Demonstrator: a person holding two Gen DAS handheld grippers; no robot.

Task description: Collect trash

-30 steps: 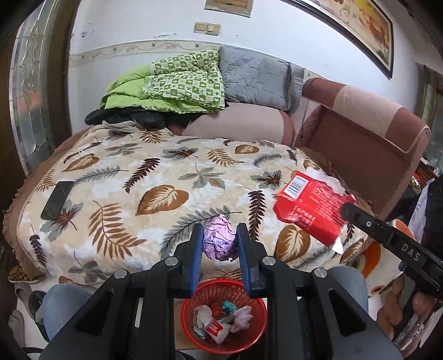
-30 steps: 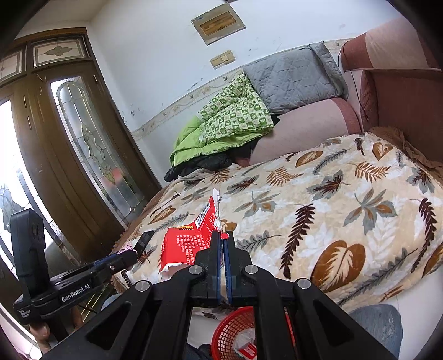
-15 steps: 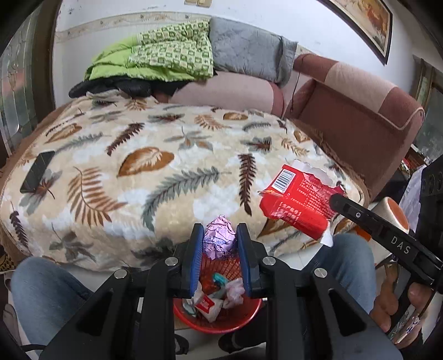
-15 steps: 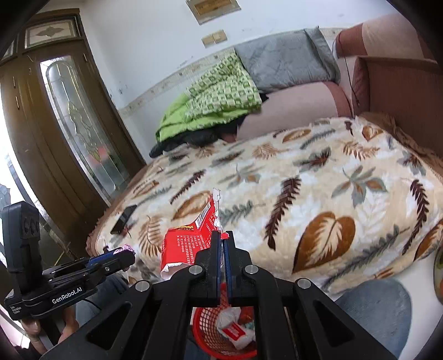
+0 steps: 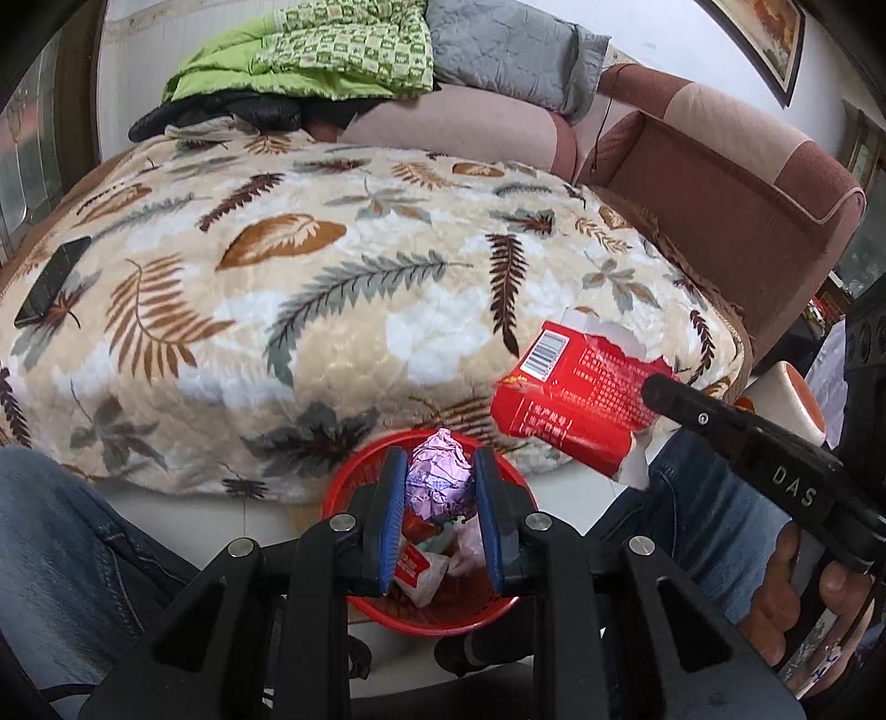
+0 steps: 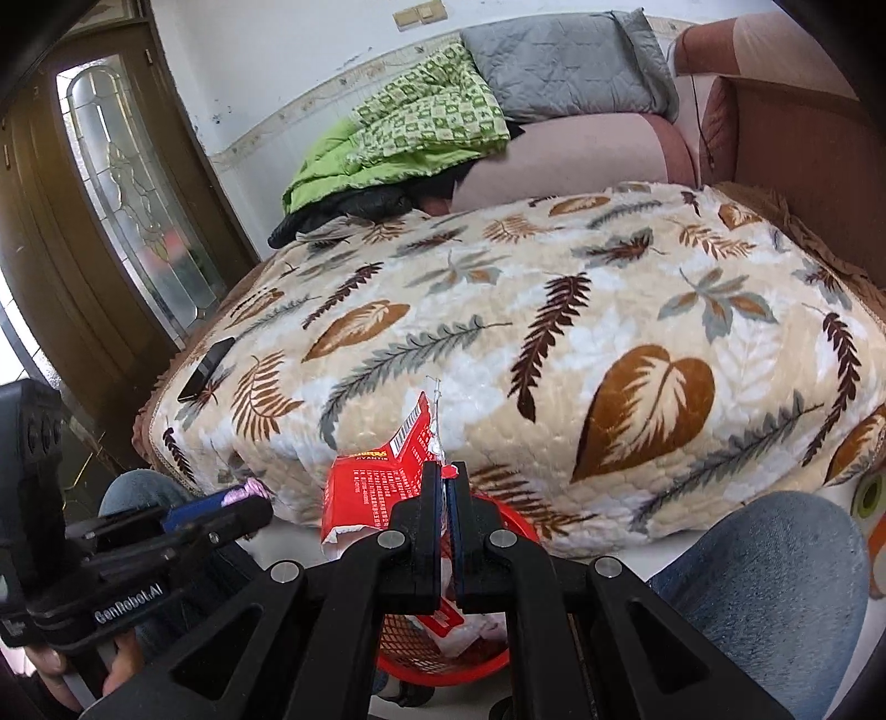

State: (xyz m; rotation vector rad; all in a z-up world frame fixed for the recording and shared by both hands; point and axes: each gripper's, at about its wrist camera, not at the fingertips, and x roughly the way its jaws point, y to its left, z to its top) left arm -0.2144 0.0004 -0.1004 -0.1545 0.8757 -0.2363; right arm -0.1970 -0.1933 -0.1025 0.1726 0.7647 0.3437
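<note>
My left gripper (image 5: 438,471) is shut on a crumpled pink foil wrapper (image 5: 437,479), held just above the red mesh waste basket (image 5: 354,482) on the floor. Several wrappers lie inside that basket. My right gripper (image 6: 444,471) is shut on the edge of a torn red snack bag (image 6: 368,484), which hangs to its left above the basket (image 6: 515,518). From the left wrist view the red bag (image 5: 576,393) hangs off the right gripper's black finger, right of the basket. In the right wrist view the left gripper (image 6: 252,493) shows a bit of pink foil at its tip.
A leaf-patterned blanket (image 5: 332,288) covers the sofa seat behind the basket, with a black phone (image 5: 52,279) at its left edge. Green and grey bedding (image 5: 343,50) is piled at the back. The person's jeans-clad knees (image 5: 61,531) flank the basket. A wooden door (image 6: 83,221) stands left.
Both grippers have come down and tilted toward the floor, carrying the pink wrapper and the red bag from over the blanket to just above the red basket. Neither grip has changed.
</note>
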